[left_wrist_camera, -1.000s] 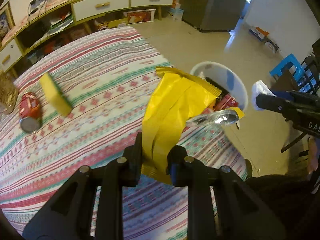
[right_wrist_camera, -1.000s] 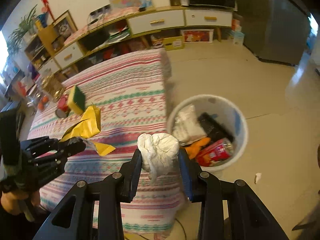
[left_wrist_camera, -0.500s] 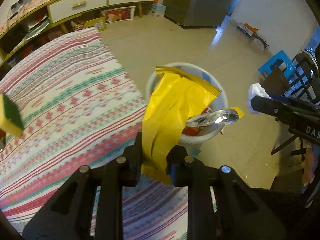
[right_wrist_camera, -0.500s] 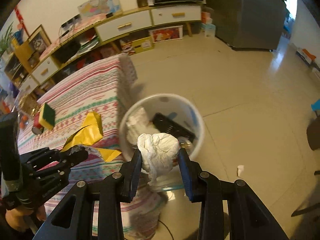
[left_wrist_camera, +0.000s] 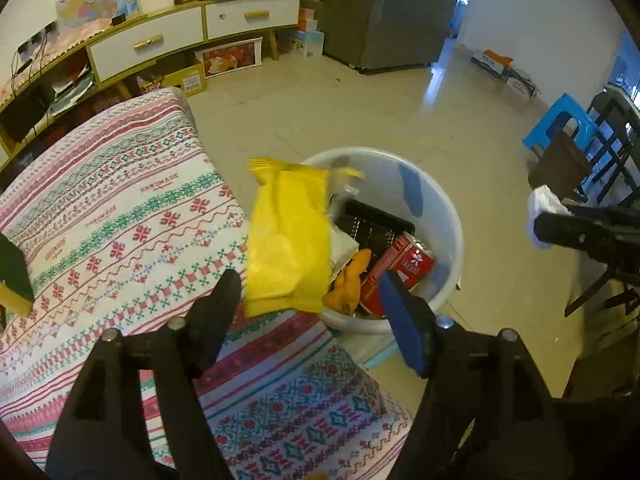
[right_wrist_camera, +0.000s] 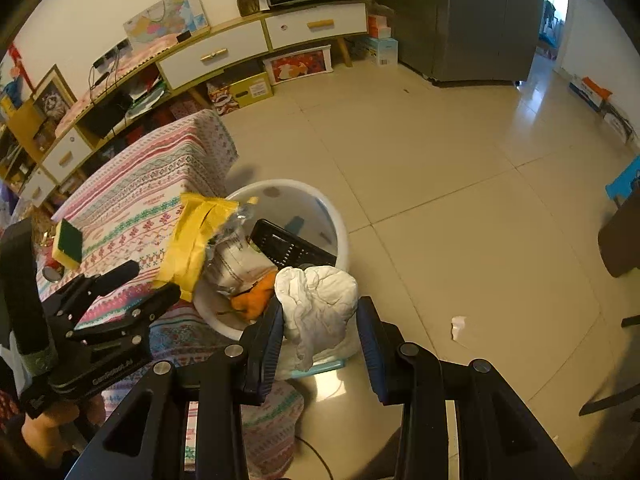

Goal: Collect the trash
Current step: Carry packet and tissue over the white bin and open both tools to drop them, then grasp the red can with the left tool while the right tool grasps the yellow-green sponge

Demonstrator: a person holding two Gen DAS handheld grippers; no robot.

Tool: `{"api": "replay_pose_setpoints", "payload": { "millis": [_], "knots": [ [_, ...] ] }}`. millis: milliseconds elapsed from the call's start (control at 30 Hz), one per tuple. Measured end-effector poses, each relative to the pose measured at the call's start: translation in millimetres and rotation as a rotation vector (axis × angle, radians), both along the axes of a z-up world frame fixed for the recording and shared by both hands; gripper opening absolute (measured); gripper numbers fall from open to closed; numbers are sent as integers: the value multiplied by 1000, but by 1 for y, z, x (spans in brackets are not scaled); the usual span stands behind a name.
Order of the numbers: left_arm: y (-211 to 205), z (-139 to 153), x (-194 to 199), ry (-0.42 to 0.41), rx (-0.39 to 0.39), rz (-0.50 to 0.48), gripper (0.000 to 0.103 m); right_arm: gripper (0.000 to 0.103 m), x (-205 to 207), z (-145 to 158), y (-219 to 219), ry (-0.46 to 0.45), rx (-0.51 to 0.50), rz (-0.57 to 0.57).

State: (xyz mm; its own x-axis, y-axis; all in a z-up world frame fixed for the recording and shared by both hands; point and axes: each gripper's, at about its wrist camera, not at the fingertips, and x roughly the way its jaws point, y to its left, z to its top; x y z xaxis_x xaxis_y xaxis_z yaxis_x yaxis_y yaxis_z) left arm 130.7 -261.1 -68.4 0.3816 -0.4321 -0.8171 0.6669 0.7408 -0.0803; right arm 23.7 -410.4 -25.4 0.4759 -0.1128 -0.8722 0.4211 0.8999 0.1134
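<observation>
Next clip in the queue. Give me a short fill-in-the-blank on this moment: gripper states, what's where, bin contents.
1. The left gripper has its jaws ____, and the yellow wrapper is loose beyond them.
2. The right gripper has a crumpled ____ tissue between its fingers.
3. The black tray lies inside the white ____ on the floor.
4. The green and yellow sponge sits on the patterned ____.

Missing words: open; white; bin; tablecloth

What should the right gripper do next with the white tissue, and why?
Probably move the right gripper a little forward over the white bin, then let go. Its jaws look slightly parted around the white tissue, which hangs near the bin's near rim. The left gripper is open, and the yellow wrapper is over the bin's edge.
</observation>
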Motion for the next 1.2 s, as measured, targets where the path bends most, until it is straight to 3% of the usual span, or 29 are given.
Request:
{"api": "replay_pose_setpoints", "payload": {
  "millis": [100, 367, 767, 967, 1000, 1067, 1100, 1133, 1200],
  "knots": [
    [6, 2, -1, -7, 6, 12, 81, 38, 3, 1, 2, -3, 1, 2],
    [39, 3, 2, 63, -6, 91, 82, 38, 19, -3, 15, 3, -6, 32],
    [80, 17, -9, 10, 49, 127, 86, 38, 47, -15, 26, 23, -26, 45],
    [101, 24, -9, -10, 61, 173, 94, 39, 60, -21, 35, 17, -23, 56],
    [104, 24, -9, -13, 64, 179, 95, 40, 62, -21, 37, 15, -29, 57],
    [112, 26, -9, -26, 71, 197, 95, 54, 66, -20, 41, 14, -44, 56],
    [116, 27, -9, -30, 72, 203, 96, 68, 67, -19, 43, 12, -47, 54],
    [121, 28, -9, -35, 73, 210, 96, 76, 67, -18, 45, 6, -49, 56],
    [129, 28, -8, -38, 72, 220, 97, 76, 69, -16, 51, 4, -62, 68]
  ]
}}
